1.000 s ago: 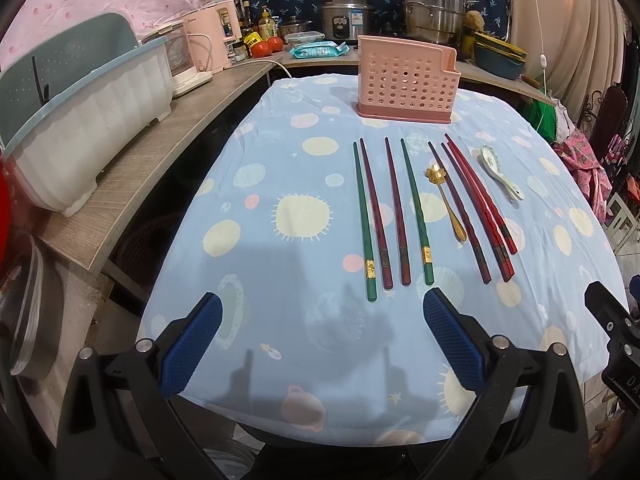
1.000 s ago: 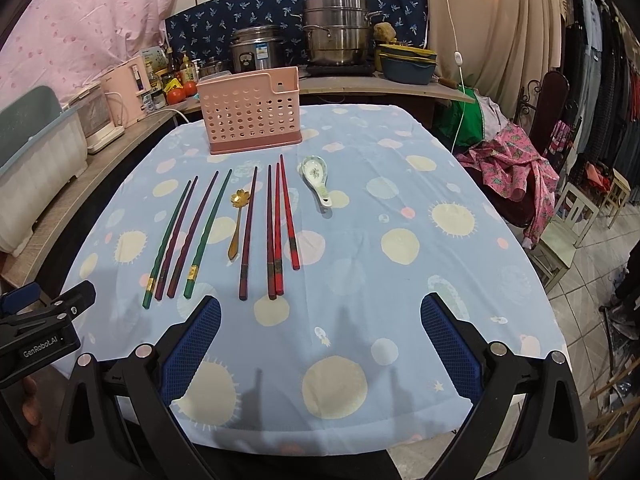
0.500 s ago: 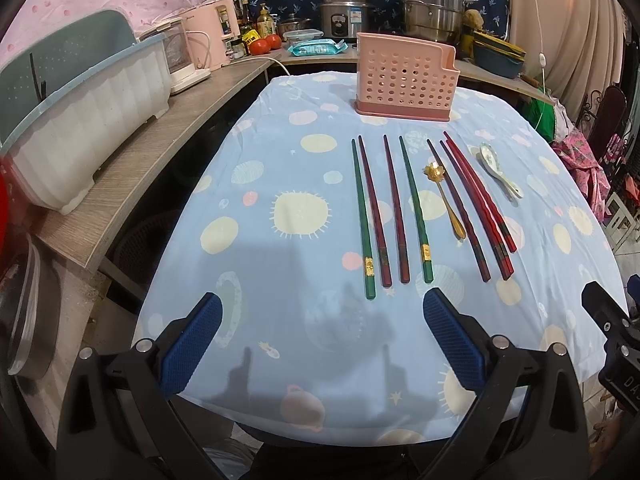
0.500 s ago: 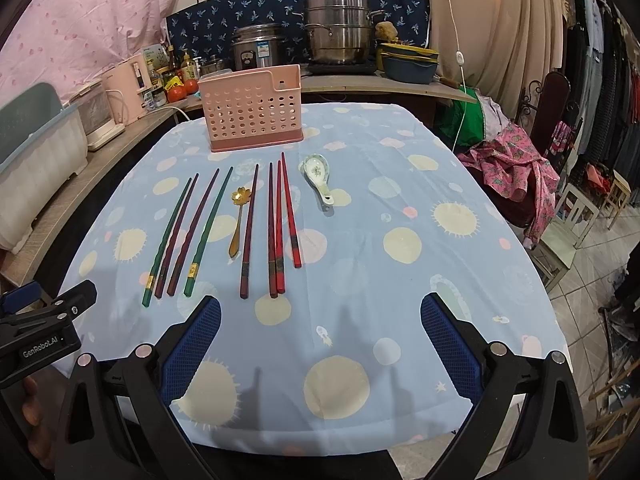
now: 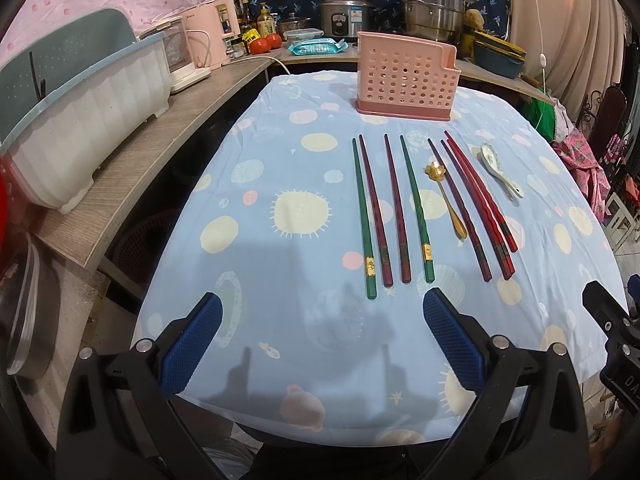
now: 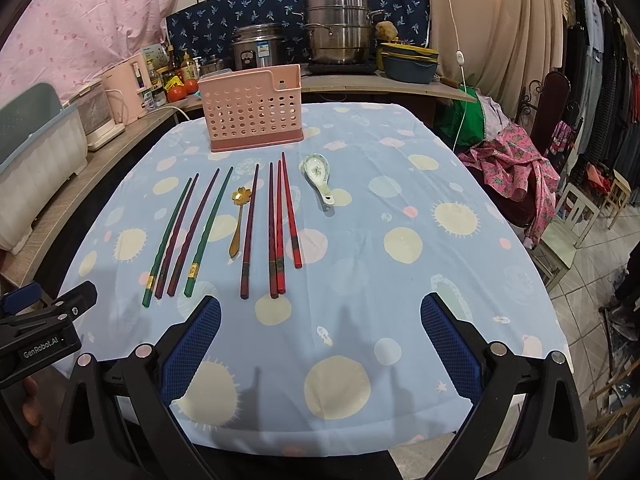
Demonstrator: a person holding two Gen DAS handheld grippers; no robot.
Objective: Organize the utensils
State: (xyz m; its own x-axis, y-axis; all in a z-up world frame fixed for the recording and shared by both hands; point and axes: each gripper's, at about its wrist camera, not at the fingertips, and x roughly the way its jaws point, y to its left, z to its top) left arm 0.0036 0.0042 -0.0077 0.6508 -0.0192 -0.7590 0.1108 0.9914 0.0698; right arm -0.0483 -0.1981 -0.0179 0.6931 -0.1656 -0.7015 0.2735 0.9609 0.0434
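Note:
A pink perforated utensil holder stands upright at the far end of the table. In front of it lie several green and dark red chopsticks, several red chopsticks, a gold spoon and a white ceramic spoon. My left gripper is open and empty near the table's front edge, just short of the green chopsticks. My right gripper is open and empty, to the right of the red chopsticks' near ends.
The table has a blue spotted cloth. A wooden counter runs along the left with a white bin and appliances. Pots stand on the back counter. A chair with pink cloth is to the right.
Both grippers have shifted very slightly; the scene sits almost as before. Nothing was taken hold of or let go.

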